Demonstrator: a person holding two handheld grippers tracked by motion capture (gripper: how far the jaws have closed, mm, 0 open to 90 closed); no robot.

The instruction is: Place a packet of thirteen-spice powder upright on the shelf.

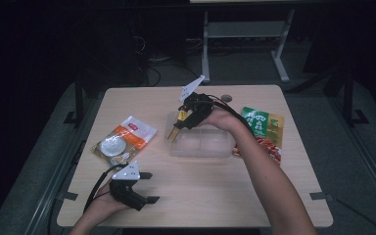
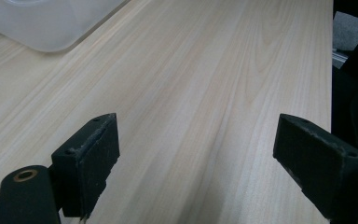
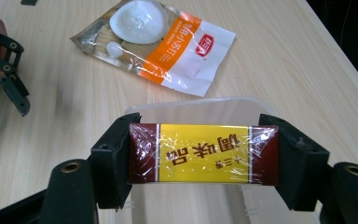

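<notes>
My right gripper is shut on a small yellow and dark red wrapped packet, pinched by its two ends. In the high view this gripper hangs over the left end of a clear plastic container at mid table, and the container's rim lies just beyond the packet in the right gripper view. My left gripper rests near the table's front left edge, its jaws wide apart. Between its fingertips lies nothing but bare wood.
An orange and white food pouch lies left of the container. A green and red pouch lies to the container's right, under the person's forearm. The wooden table ends close behind the left gripper; dark floor and table legs lie beyond.
</notes>
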